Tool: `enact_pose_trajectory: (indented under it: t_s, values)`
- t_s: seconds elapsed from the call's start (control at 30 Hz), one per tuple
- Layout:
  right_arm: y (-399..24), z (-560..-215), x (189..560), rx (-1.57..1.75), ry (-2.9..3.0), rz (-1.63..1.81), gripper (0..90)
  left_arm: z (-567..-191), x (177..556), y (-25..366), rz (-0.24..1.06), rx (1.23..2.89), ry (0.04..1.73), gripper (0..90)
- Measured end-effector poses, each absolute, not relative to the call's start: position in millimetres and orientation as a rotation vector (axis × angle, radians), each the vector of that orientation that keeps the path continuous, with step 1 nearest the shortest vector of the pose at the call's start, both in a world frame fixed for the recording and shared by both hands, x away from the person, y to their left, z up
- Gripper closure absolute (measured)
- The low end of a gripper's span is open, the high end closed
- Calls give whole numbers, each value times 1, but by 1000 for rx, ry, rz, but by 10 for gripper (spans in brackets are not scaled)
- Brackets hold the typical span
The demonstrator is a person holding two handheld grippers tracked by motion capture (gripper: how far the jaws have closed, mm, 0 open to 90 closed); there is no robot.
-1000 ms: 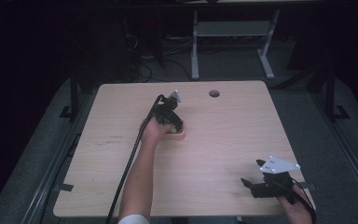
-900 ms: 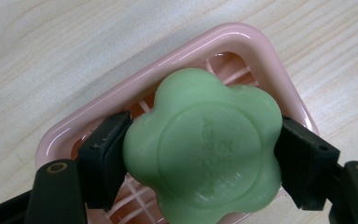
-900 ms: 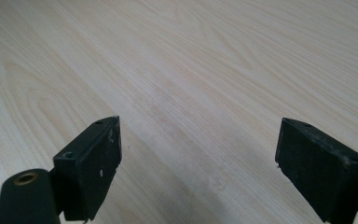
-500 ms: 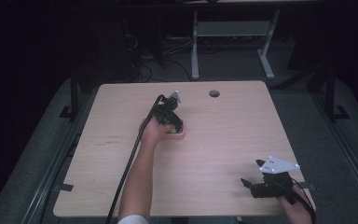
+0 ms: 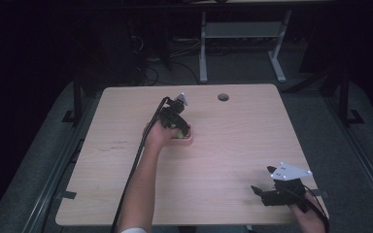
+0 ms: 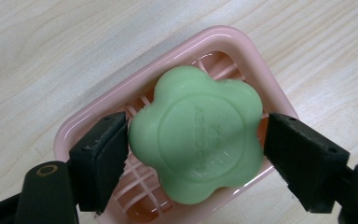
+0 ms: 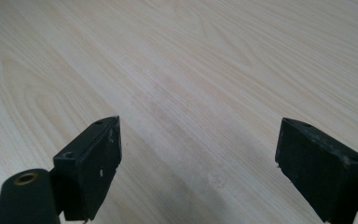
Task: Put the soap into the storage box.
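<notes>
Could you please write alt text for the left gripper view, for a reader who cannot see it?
A green flower-shaped soap lies in a pink slatted soap dish on a pale wooden table, seen from directly above. The left tool brackets the soap with its two black jaws, one on each side; one jaw looks to be touching the soap, with a thin gap at the other.

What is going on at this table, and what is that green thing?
A person sits at a wooden table with a hand-held gripper in each hand. The left gripper is over a pink soap dish near the table's middle, its fingers on either side of a green flower-shaped soap bar that lies in the dish; the left finger touches it, and whether the right does is unclear. The right gripper waits open at the near right corner, with bare wood between its fingers.
</notes>
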State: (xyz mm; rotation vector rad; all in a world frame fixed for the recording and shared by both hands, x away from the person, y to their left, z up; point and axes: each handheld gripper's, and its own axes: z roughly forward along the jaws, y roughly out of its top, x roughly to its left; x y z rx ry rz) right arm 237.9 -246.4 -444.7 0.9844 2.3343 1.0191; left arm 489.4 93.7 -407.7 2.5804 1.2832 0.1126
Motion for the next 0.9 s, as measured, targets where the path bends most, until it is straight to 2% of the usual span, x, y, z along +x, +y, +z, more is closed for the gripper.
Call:
enact_pose_trajectory:
  t_s: [0.9]
  values:
    - [-246,-448,239,1015,2344,998,138,-389,461,106,120,2519,1193,198]
